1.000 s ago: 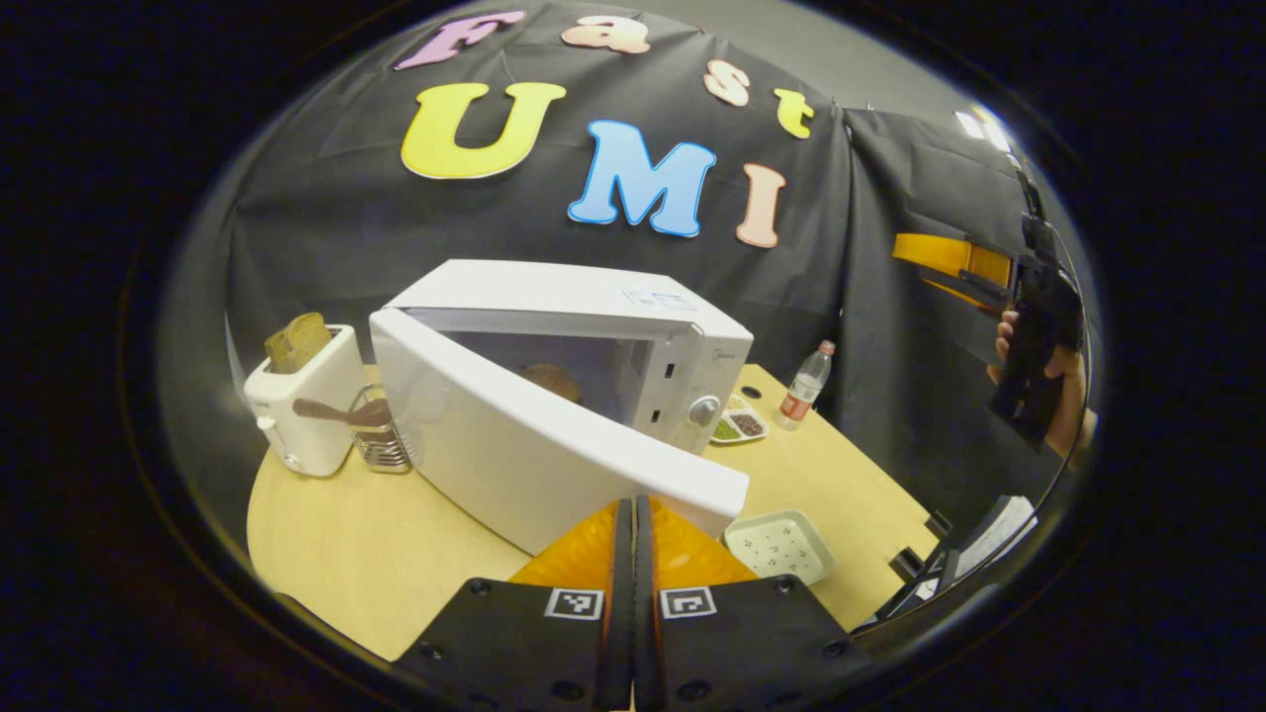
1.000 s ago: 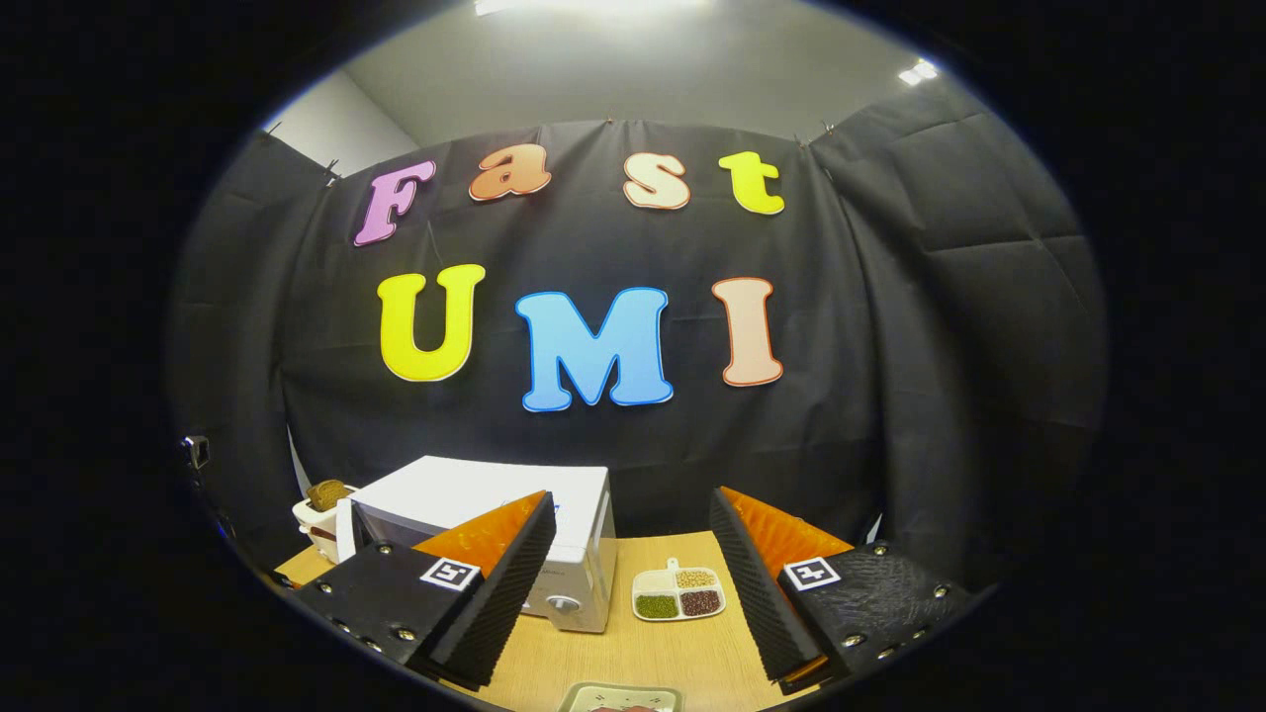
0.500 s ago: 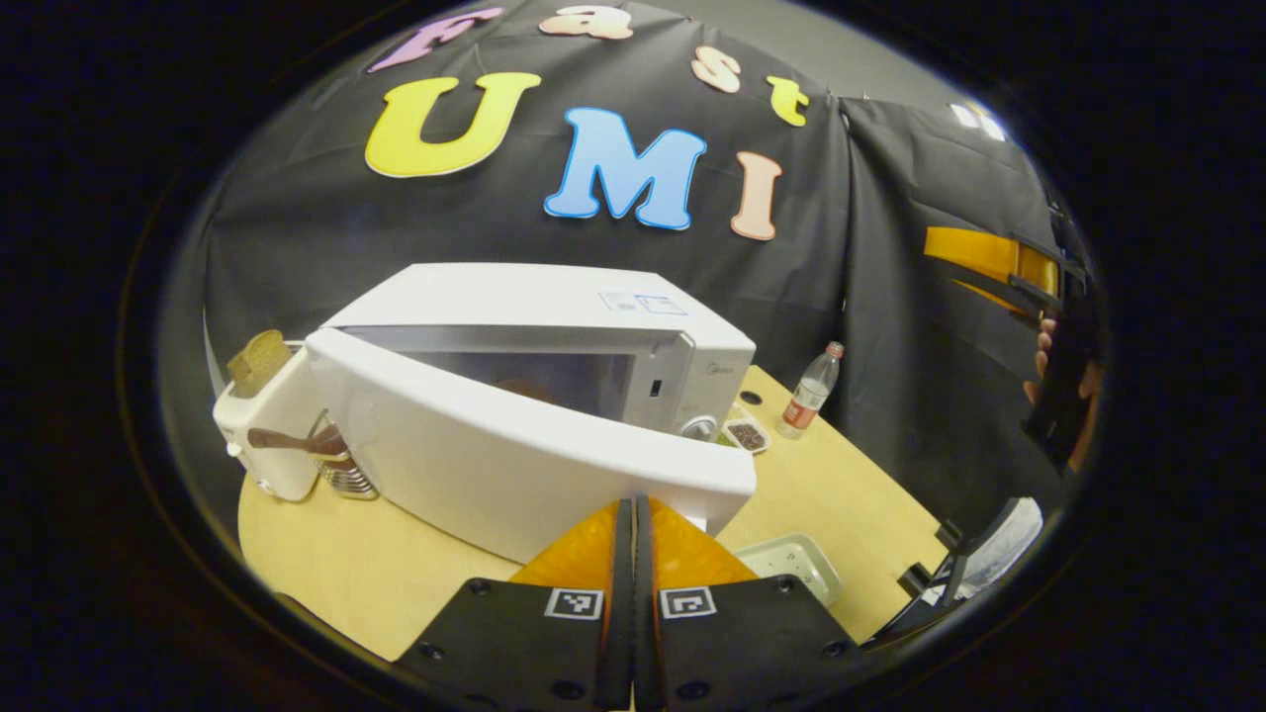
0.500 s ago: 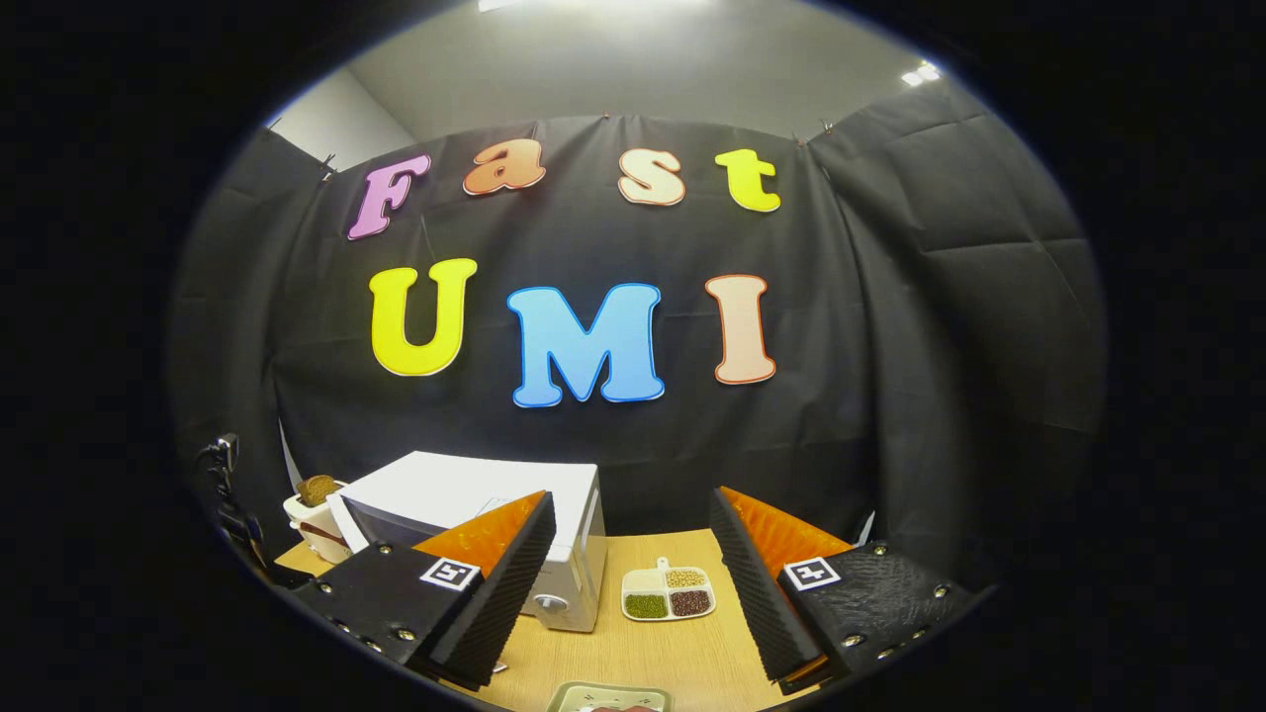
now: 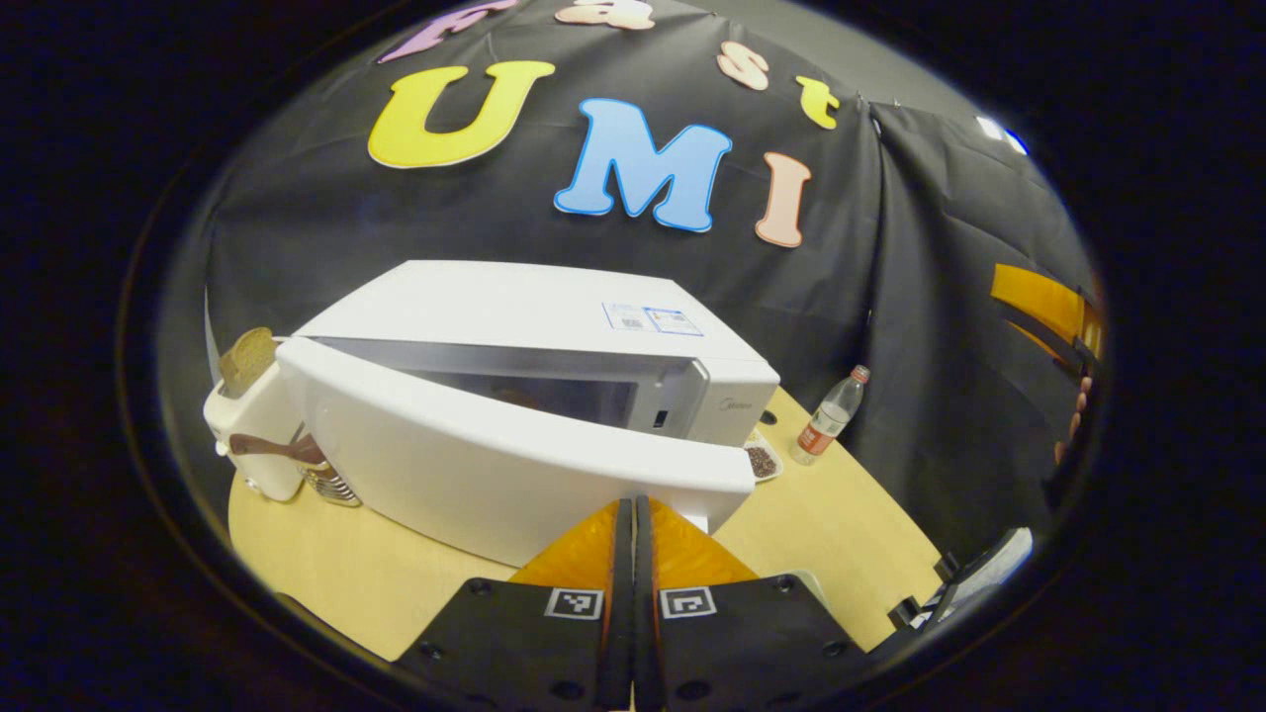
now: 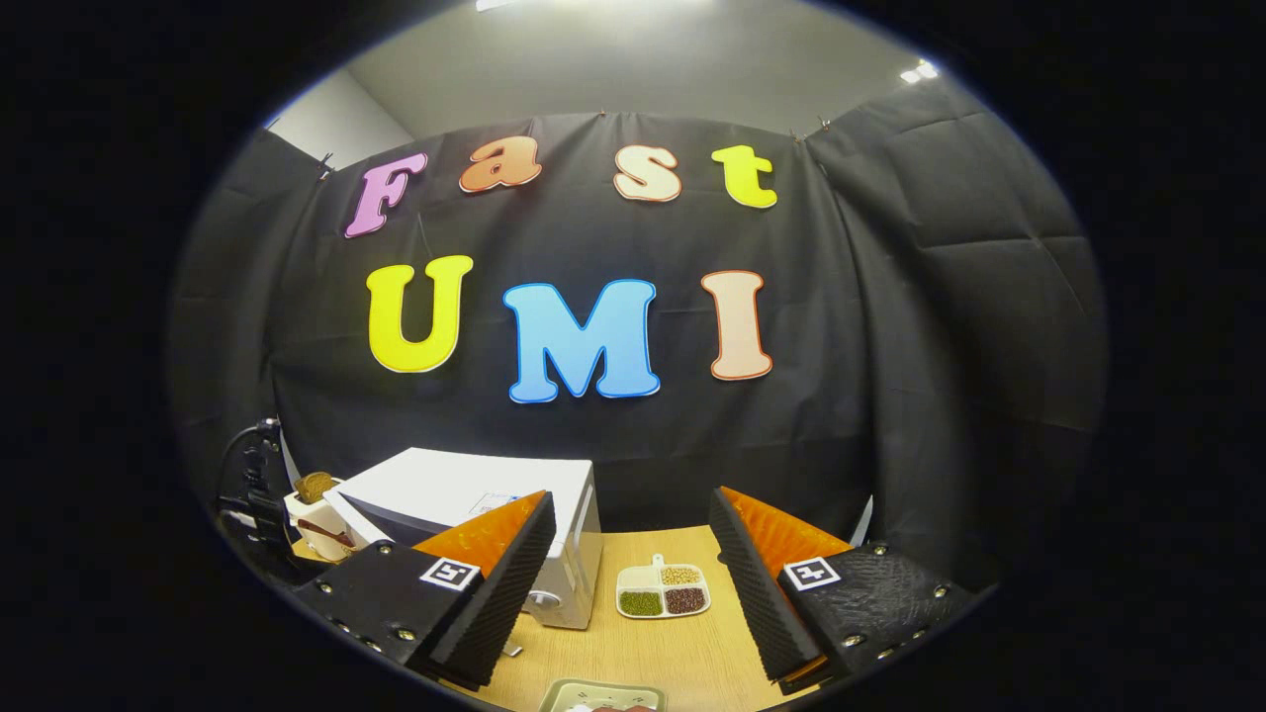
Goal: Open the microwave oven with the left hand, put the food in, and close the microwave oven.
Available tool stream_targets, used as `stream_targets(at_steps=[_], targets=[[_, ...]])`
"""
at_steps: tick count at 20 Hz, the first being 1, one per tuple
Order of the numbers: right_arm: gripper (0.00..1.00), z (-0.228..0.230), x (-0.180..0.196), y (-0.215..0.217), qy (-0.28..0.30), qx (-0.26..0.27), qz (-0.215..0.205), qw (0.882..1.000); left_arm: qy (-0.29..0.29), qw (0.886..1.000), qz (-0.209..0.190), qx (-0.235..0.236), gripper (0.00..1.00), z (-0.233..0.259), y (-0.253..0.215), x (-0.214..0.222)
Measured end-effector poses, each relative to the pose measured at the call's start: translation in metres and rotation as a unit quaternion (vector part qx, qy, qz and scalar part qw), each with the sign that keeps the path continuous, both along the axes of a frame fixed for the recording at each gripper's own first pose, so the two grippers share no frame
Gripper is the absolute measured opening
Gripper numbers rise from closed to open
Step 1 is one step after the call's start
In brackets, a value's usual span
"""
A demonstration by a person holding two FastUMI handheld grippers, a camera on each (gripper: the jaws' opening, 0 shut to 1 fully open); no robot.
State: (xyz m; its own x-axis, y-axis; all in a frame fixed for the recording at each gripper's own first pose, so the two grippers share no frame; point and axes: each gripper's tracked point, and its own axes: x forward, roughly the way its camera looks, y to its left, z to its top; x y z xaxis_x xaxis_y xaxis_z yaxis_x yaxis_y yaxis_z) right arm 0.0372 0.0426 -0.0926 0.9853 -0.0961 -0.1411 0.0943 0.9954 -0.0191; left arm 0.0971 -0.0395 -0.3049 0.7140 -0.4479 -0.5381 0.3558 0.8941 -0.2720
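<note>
Left gripper (image 5: 633, 514): fingers pressed flat together with nothing between them; the tips sit at the lower near edge of the microwave door, and whether they touch it cannot be told.
Microwave door (image 5: 495, 465): white, hinged on the left, standing ajar at a narrow angle, its free right end nearest the fingertips.
Microwave oven (image 5: 534, 311): white box on the table, top panel with a small sticker, a slice of the dim cavity visible through the gap above the door.
Food (image 5: 514, 396): a brownish shape inside the cavity, behind the door gap; too dim to name more exactly.
Toaster (image 5: 242, 425): white, just left of the microwave oven, a slice of bread (image 5: 247, 356) standing out of its slot.
Metal holder (image 5: 331, 483): between toaster and microwave oven, a brown-handled utensil lying across it.
Divided dish (image 6: 663, 591): right of the microwave oven, with green, tan and dark grains in separate compartments.
Water bottle (image 5: 831, 415): upright, far right on the table, beyond the dish.
Table (image 5: 336, 574): pale wood, rounded edge.
Right gripper (image 6: 633, 569): fingers spread wide apart, empty, held well above the table and facing the booth wall.
Small tray (image 6: 603, 697): pale, patterned, on the near table edge below the right gripper.
</note>
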Motion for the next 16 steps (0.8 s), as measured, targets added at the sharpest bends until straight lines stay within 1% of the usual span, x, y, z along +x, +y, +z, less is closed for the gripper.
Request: stream_targets(at_steps=[4, 16], targets=[[0.96, -0.001, 0.000, -0.007, 0.002, -0.001, -0.005, 1.000, 0.000, 1.000, -0.006, 0.009, 0.07, 0.000, -0.013, 0.015], [0.96, -0.007, 0.004, -0.028, 0.011, 0.009, -0.024, 1.000, 0.015, 1.000, 0.007, 0.016, 0.07, -0.007, -0.032, 0.058]])
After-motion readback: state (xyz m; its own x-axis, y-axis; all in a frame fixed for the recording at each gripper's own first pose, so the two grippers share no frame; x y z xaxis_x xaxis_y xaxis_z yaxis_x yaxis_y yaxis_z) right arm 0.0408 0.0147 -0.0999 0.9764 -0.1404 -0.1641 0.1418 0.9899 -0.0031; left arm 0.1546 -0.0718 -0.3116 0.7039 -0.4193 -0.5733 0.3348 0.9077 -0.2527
